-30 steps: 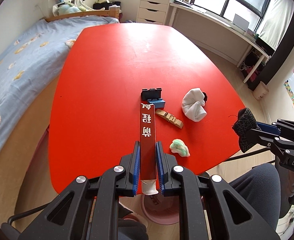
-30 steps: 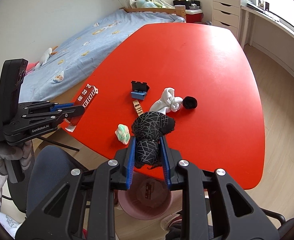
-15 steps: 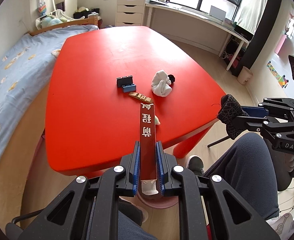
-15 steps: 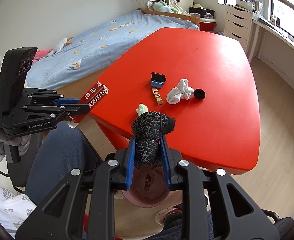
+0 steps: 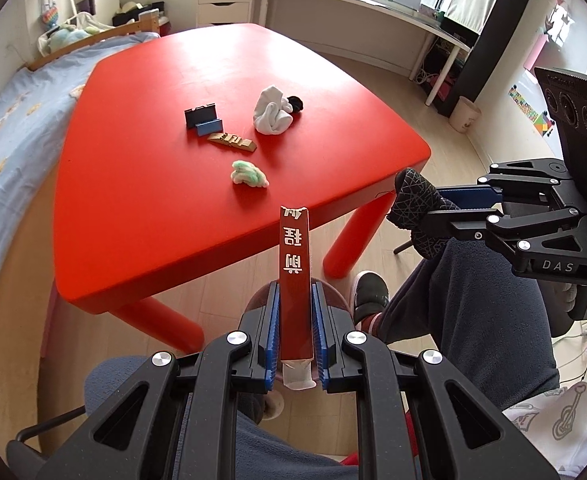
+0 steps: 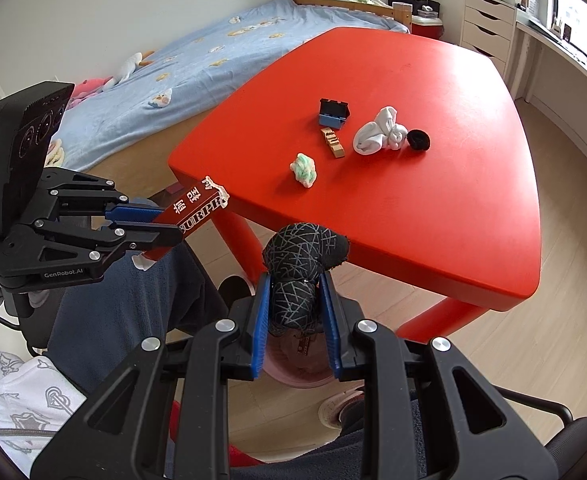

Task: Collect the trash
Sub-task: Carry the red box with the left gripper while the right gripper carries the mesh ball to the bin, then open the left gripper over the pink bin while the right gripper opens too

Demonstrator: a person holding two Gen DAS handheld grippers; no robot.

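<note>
- Left wrist view: your left gripper (image 5: 296, 312) is clamped on the red wrapper (image 5: 294, 276). A second ago it was over the red table (image 5: 141, 200); now it's pulled back off the edge, above the pink bin (image 5: 335, 294) that's mostly hidden behind the fingers. Green-white wad (image 5: 248, 173) still on the table.
- Right wrist view: your right gripper (image 6: 296, 312) pinches the black patterned wad (image 6: 301, 264), also off the table, pink bin (image 6: 293, 376) directly below. Both loads look ready to drop.
</note>
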